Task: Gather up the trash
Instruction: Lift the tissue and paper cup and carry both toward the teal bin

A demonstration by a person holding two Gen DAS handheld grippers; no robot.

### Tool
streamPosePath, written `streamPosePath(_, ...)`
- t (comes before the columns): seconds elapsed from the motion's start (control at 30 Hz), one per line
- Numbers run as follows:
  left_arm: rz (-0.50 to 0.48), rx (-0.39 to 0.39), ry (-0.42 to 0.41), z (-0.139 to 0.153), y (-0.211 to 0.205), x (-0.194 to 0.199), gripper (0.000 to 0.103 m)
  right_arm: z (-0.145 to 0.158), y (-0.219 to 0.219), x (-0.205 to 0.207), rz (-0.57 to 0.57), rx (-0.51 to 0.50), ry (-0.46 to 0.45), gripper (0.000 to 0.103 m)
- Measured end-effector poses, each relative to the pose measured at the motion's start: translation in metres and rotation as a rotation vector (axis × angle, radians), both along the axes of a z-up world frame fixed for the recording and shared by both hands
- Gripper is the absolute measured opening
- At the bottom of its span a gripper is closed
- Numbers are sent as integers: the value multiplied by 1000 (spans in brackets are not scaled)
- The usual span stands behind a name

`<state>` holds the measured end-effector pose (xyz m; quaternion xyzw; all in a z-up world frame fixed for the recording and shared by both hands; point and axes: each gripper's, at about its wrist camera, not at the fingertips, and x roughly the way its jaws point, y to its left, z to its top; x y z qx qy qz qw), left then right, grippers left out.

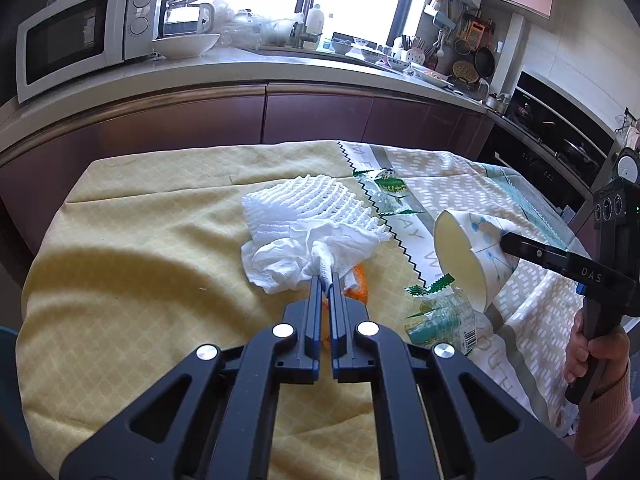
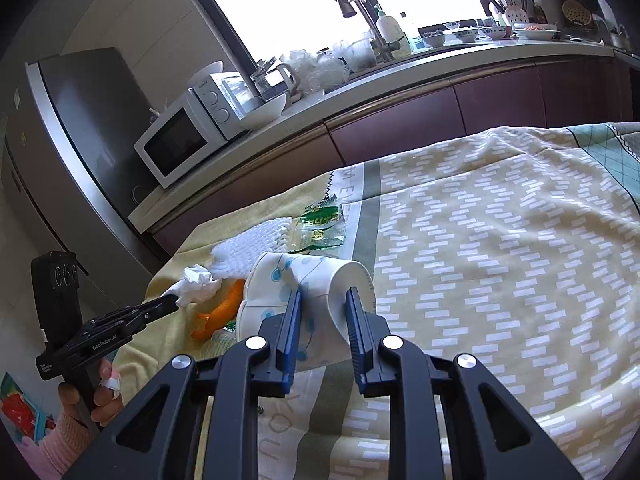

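Right, left gripper (image 1: 327, 276) has its jaws pinched together on the crumpled white paper tissue (image 1: 288, 256), over the yellow side of the patterned tablecloth (image 1: 140, 240). Right gripper (image 2: 324, 300) is clamped across the white paper cup with blue dots (image 2: 296, 284), tipped sideways above the cloth. Tissue looks soft and featherlight; any bunched fold works. Cup wall probably crushes easily, so grip lightly near the stiffer base.
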<state>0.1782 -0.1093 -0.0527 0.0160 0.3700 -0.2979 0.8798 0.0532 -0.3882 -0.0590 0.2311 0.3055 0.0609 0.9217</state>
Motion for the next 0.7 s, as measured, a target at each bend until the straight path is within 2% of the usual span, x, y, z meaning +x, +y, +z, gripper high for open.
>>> streamPosePath(0.37,44,-68,-50,27,47,-24,4,22,2,-10,-15,0,-63,21)
streamPosePath(0.7,95,-96,-85,42,98,-52,4,33,32,-8,66,18,-96,21)
